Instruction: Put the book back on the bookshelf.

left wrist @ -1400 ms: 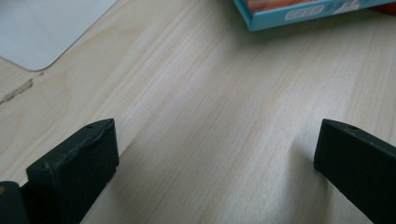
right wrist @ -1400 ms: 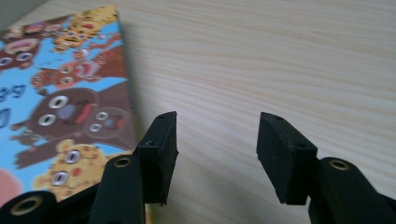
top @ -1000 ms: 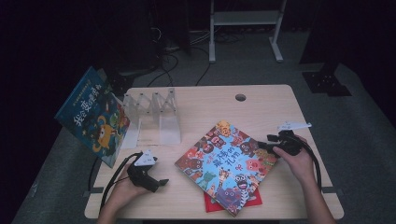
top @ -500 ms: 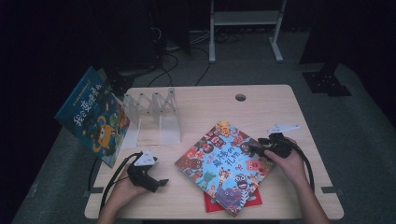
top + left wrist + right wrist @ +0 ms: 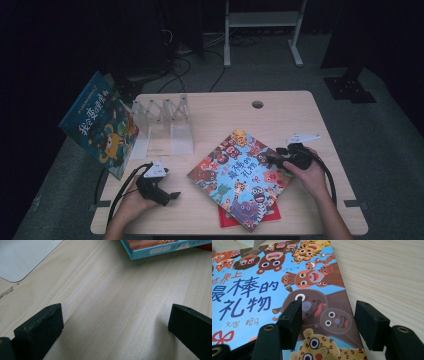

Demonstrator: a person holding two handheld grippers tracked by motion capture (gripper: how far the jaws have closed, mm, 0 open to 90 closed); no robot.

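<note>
The right gripper (image 5: 274,159) has slid onto the picture book's (image 5: 239,176) edge, jaws apart; left gripper (image 5: 170,196) likewise agape.

The cover of the blue picture book (image 5: 287,290) lying flat on the table is showing large dark blue Chinese characters reading "最棒的礼物", with "世界上" partly cut off above them in the right gripper view, and small handwritten characters "文/图 赖马" sitting beneath the title. The second book (image 5: 100,125), standing at the table's left edge, is carrying big yellow Chinese characters on its blue cover, of which "我" and "变" are appearing legible in the high view.
</note>
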